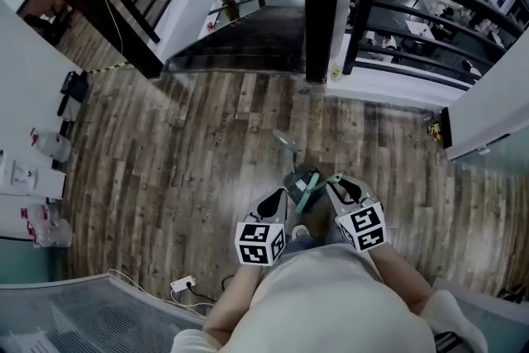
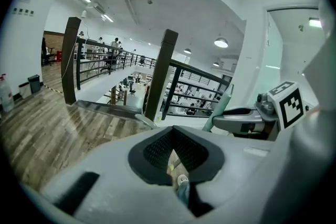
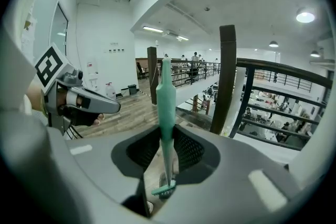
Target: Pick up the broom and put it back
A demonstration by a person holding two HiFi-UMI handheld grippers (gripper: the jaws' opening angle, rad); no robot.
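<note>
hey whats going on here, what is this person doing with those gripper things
A person stands on a wooden floor near a railing, with a gripper in each hand. The right gripper has its jaws closed on the teal handle of a broom, which stands roughly upright with its lower end down near the person's feet. The left gripper is held close beside it, jaws nearly together with nothing between them. The broom is in hand but not yet put back.

the teal broom [image 3: 166,105] stood upright, its slim handle clamped between the right gripper [image 3: 167,136] jaws, head hanging low above the floor.
</note>
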